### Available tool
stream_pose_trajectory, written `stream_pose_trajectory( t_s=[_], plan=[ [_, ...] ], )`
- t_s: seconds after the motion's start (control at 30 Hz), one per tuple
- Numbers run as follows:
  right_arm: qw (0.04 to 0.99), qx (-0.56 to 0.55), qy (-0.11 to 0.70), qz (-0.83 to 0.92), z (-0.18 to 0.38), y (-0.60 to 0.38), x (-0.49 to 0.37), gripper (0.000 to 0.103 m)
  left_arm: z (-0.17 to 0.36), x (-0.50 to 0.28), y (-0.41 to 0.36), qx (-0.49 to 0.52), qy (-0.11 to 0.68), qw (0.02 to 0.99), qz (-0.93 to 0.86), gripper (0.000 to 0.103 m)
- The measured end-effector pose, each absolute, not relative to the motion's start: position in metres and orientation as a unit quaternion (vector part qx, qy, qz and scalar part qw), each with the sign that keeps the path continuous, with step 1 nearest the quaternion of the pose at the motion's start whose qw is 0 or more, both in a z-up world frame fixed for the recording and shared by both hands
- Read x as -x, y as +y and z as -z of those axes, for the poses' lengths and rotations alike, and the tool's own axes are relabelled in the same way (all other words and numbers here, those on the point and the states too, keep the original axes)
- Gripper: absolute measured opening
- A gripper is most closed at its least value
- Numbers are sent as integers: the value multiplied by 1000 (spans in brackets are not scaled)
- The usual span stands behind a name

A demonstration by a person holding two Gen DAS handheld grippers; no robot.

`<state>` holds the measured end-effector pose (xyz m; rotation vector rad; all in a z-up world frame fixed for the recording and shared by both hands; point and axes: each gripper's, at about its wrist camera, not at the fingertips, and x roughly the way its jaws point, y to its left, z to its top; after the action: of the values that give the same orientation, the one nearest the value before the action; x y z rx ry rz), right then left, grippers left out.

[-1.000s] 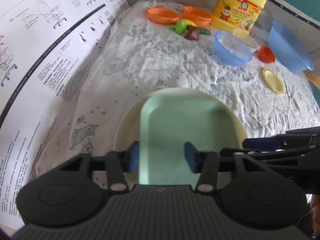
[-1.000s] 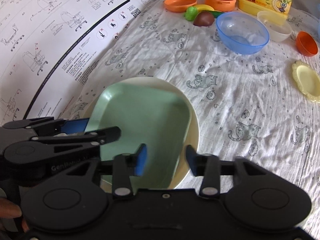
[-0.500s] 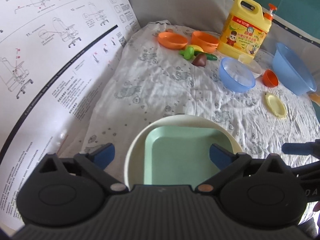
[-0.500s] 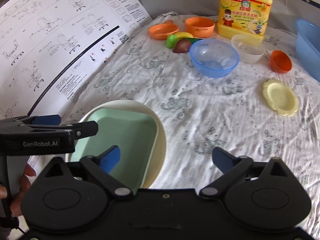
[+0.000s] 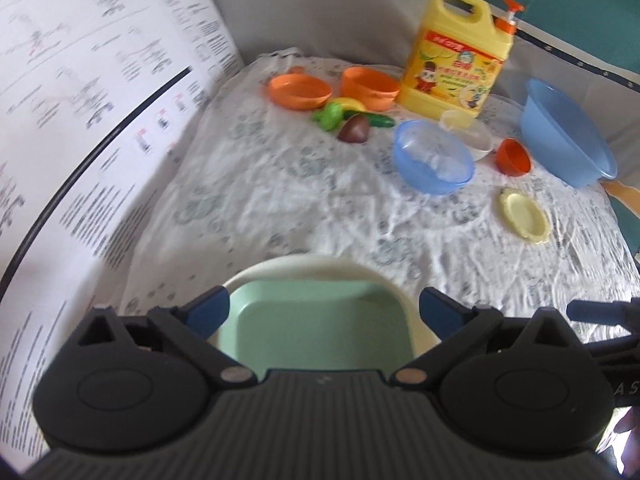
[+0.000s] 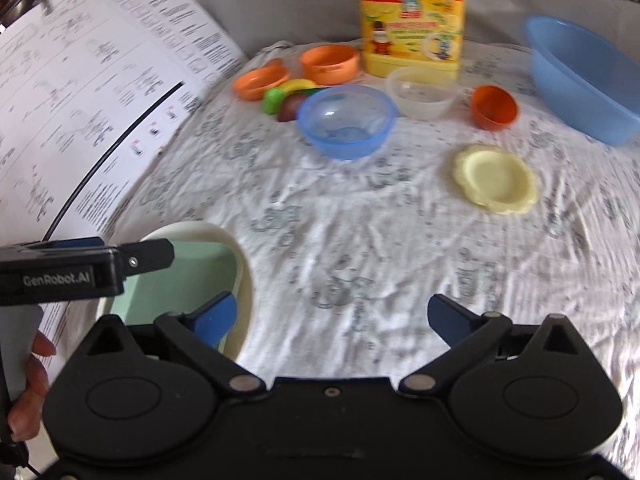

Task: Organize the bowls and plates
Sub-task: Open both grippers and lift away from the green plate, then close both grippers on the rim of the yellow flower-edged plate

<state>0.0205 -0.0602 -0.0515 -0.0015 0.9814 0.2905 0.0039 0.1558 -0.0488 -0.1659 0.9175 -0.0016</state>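
Note:
A green square plate (image 5: 320, 324) lies inside a cream round plate (image 5: 316, 264) at the near edge of the cloth; both show in the right wrist view, the green plate (image 6: 180, 268) within the cream plate (image 6: 224, 240). My left gripper (image 5: 322, 312) is open and empty, above the stack's near side. My right gripper (image 6: 332, 320) is open and empty, over bare cloth to the right of the stack. Farther off sit a blue bowl (image 6: 346, 120), a clear bowl (image 6: 422, 92), a small orange bowl (image 6: 494, 106), a yellow scalloped plate (image 6: 494, 178), an orange plate (image 6: 262, 82) and an orange bowl (image 6: 330, 62).
A yellow detergent jug (image 6: 412, 28) stands at the back. A large blue basin (image 6: 584, 76) is at the back right. Toy fruit and vegetables (image 5: 348, 120) lie by the orange dishes. A printed instruction sheet (image 5: 80, 120) rises along the left side.
Both grippers opened from nearly shut on the stacked plates' near rim, then pulled back and up. The right gripper shifted right, off the stack. The plates stayed put.

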Motion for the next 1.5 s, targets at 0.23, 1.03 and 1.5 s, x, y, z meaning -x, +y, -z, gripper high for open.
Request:
stream_pose_trajectory(
  t_s=[0.23,1.03,1.5],
  plan=[
    [878,-49,469,-85,59,-111,-28,103,43,-28,110,63,438,896,30,103],
    [881,-202,427,41,84,-269,-101,102,84,-132,-48,4,456,884,102,103],
    [873,-235,426,-32,113,-274,-154,48,114,-170,-85,5,472,873,125,65]
  ],
)
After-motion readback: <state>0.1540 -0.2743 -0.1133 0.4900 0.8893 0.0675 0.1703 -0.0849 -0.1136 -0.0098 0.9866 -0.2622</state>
